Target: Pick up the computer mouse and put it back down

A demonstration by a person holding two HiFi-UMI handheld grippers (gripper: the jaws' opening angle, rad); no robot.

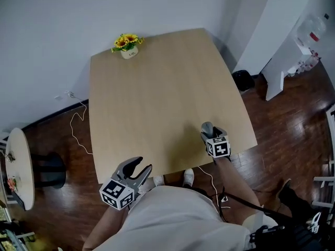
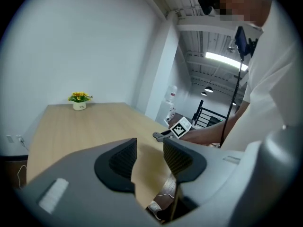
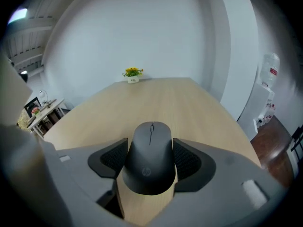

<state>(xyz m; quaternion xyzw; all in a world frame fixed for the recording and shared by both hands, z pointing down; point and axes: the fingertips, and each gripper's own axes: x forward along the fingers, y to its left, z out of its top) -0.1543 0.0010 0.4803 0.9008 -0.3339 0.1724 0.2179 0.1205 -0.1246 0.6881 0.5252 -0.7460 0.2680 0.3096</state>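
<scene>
A dark grey computer mouse (image 3: 150, 155) sits between the jaws of my right gripper (image 3: 150, 145), and both ribbed pads press its sides. In the head view the mouse (image 1: 207, 128) and right gripper (image 1: 210, 135) are at the near right part of the light wooden table (image 1: 157, 98). Whether the mouse rests on the wood or hangs just above it, I cannot tell. My left gripper (image 1: 142, 165) hovers at the table's near edge, open, with nothing between its jaws. The left gripper view shows its own jaws (image 2: 149, 148) apart and the right gripper (image 2: 163, 135) beyond them.
A small pot of yellow flowers (image 1: 128, 47) stands at the table's far left corner. A white cable (image 1: 78, 124) trails on the dark wood floor at the left, beside a round side table (image 1: 21, 166). At the right are a black bin (image 1: 243, 80) and a water dispenser (image 1: 309, 35).
</scene>
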